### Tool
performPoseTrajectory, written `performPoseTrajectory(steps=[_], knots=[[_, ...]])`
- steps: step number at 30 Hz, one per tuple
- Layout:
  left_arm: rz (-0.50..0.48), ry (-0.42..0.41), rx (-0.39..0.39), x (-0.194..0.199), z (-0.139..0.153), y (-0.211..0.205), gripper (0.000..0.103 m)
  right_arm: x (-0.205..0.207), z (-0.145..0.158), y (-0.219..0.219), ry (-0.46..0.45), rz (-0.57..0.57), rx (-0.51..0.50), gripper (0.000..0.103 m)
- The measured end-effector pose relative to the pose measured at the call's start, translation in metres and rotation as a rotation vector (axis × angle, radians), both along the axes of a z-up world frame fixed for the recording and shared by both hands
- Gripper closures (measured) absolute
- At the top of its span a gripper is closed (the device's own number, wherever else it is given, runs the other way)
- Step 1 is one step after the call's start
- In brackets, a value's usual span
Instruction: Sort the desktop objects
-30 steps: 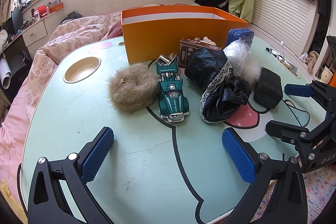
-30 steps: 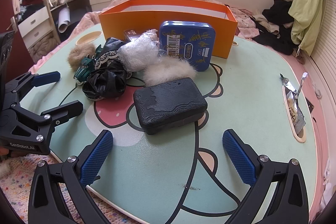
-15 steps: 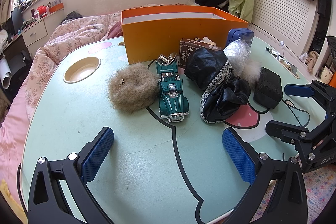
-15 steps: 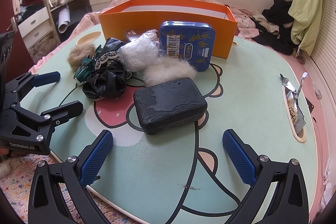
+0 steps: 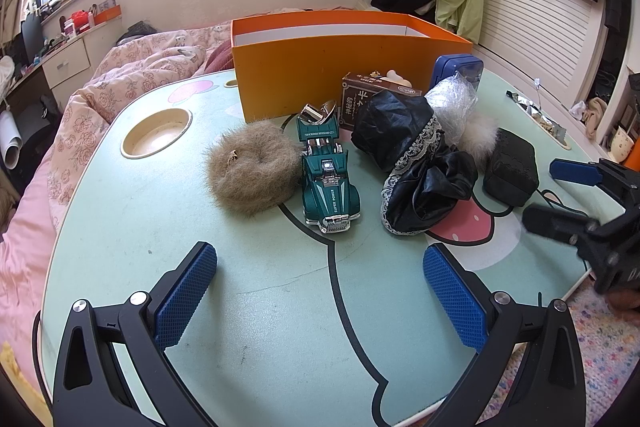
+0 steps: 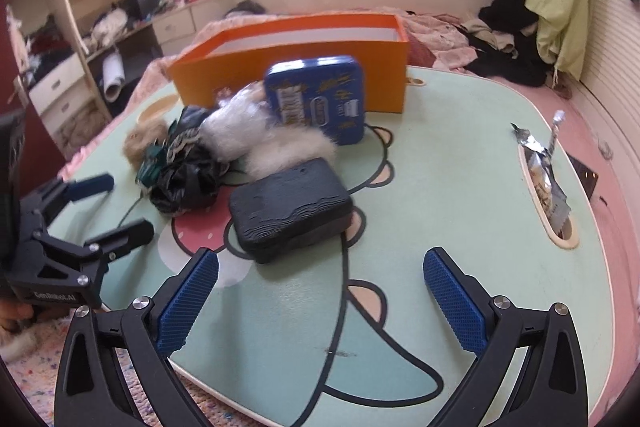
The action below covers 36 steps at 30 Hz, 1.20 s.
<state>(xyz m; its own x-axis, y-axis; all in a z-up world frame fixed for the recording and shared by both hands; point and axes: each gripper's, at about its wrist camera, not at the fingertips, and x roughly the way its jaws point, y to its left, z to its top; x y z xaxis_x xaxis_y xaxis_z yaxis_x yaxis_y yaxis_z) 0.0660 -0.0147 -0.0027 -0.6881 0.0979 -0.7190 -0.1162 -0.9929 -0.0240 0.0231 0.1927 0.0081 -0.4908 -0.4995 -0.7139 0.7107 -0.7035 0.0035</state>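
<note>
Black and ridged, the hard case (image 6: 291, 209) sits mid-frame in my right wrist view, flat on the desk (image 6: 460, 163), just ahead of my right tongs (image 6: 320, 303). Those tongs are spread wide with nothing between them. It looks stiff and boxy to me, probably light, with textured sides that shouldn't slip; I'd pinch it across the short sides. Behind it, the white fluffy pom (image 6: 292, 153) touches its far edge, soft and squashy, so any grip would do. Upper centre, the blue tin (image 6: 318, 99) leans against the orange box (image 6: 288, 67). It's smooth metal, likely slippery, so I'd take it by the edges.

Over to the left wrist view: left tongs (image 5: 320, 301) also splayed apart and empty. Centre frame, the green toy car (image 5: 329, 183) looks rigid and dense, best taken across its body. The brown fur scrunchie (image 5: 252, 173) sits just left, touching it.
</note>
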Motion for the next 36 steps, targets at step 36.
performPoseTrajectory(steps=[36], knots=[[-0.001, 0.0, 0.0, 0.0, 0.0, 0.0, 0.0, -0.003, 0.002, -0.028, 0.147, 0.063, 0.068, 0.0]])
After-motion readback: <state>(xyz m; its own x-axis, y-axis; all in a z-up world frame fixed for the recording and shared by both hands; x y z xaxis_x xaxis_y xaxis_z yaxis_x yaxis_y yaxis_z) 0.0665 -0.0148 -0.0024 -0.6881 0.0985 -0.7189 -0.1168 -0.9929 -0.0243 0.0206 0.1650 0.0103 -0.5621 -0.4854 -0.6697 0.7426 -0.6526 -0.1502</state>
